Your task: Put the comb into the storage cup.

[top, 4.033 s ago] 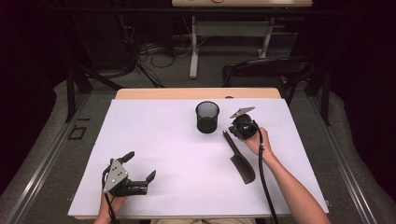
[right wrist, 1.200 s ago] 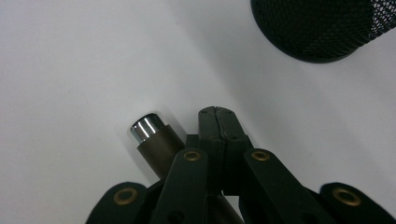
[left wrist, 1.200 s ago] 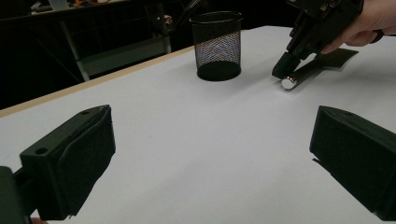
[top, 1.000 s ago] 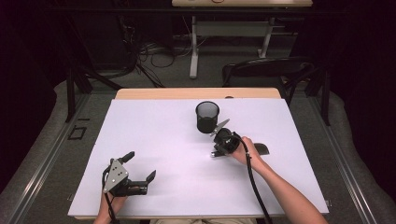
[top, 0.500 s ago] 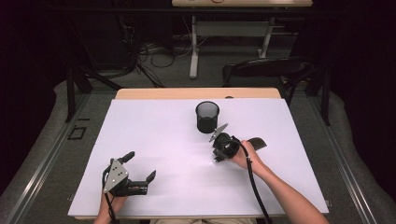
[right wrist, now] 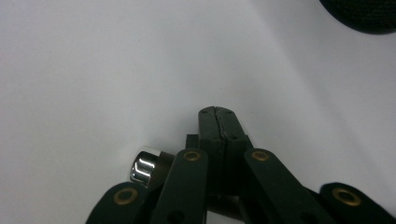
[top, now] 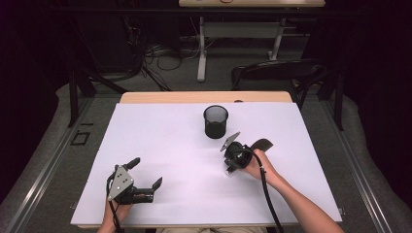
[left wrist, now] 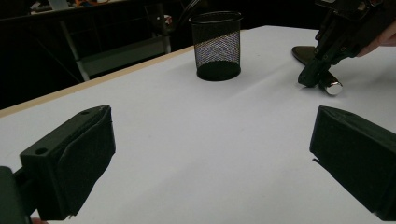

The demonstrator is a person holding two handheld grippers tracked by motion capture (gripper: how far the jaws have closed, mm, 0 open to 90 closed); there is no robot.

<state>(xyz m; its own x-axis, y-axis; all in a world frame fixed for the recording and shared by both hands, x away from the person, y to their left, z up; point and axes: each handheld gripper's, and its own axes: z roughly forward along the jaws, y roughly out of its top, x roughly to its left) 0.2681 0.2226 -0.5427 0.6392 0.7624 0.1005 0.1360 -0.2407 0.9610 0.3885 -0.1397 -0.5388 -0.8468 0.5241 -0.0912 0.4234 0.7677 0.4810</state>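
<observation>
Tabletop point(top: 160, 145), mesh cup point(top: 215, 121). Hairbrush point(top: 261, 144) lies just beside the cup, its chrome-capped handle point(right wrist: 145, 166) under the clenched right gripper point(top: 232, 164). Likely stiff, light, slick; grab mid-handle. Left gripper point(top: 145, 187) released, empty.

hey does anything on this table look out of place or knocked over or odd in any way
Nothing stands out. The black mesh cup stands upright on the white table cover. The right tongs are shut on a black hairbrush with a chrome-capped handle. The left tongs rest open near the front edge.
</observation>
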